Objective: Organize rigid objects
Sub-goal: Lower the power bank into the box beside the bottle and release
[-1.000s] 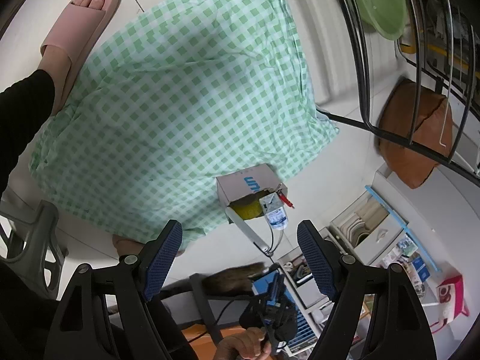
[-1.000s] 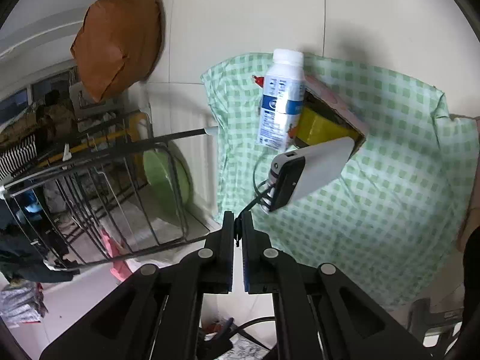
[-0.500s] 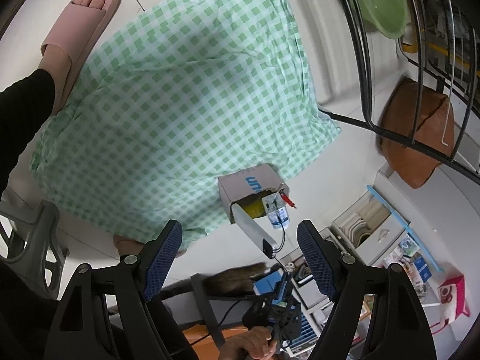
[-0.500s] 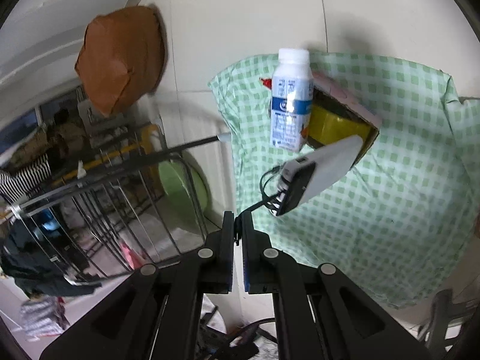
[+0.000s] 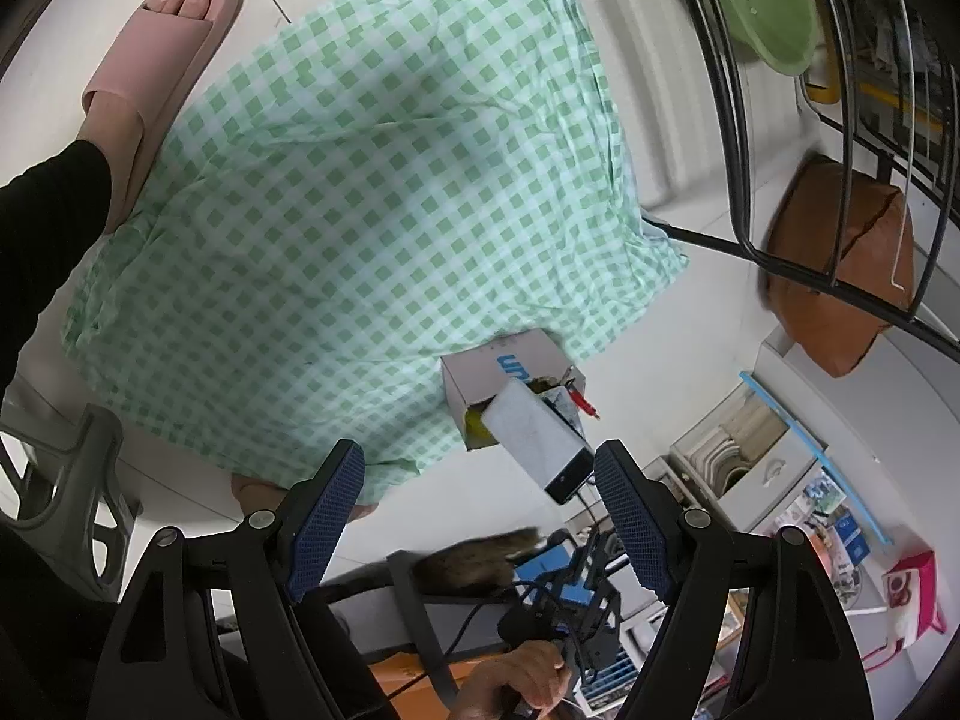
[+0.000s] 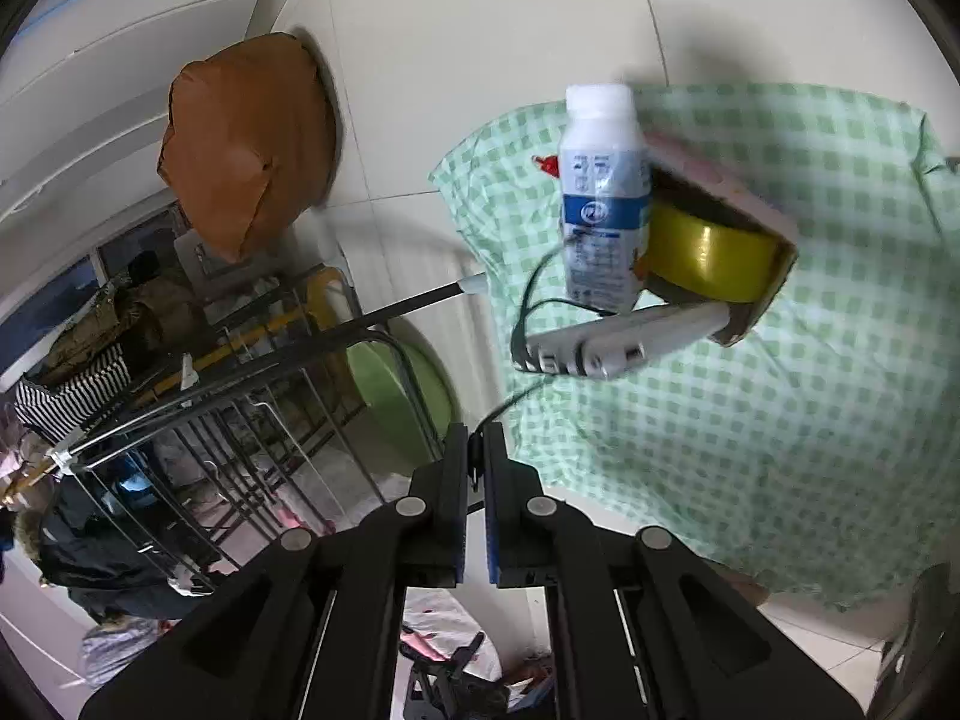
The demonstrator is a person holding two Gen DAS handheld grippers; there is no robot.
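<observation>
A small cardboard box (image 5: 498, 372) sits on the green checked cloth (image 5: 360, 210). It holds a yellow tape roll (image 6: 708, 252), a white bottle with a blue label (image 6: 603, 198) and a red-tipped item (image 5: 581, 402). A white power bank (image 6: 624, 342) leans with one end in the box; it also shows in the left wrist view (image 5: 543, 441). Its thin black cable (image 6: 528, 312) runs to my right gripper (image 6: 475, 468), which is shut on it. My left gripper (image 5: 477, 516) is open and empty, above the box.
A black wire rack (image 6: 252, 408) with a green basin (image 6: 390, 396) stands beside the cloth. A brown cushion (image 6: 246, 144) leans on a white cabinet. A foot in a pink slipper (image 5: 162, 54) rests at the cloth's edge. A grey stool (image 5: 60, 480) is nearby.
The power bank has tipped down lower, its free end swinging out from the box. The right gripper has shifted with the cable still held. The left gripper stays open in place.
</observation>
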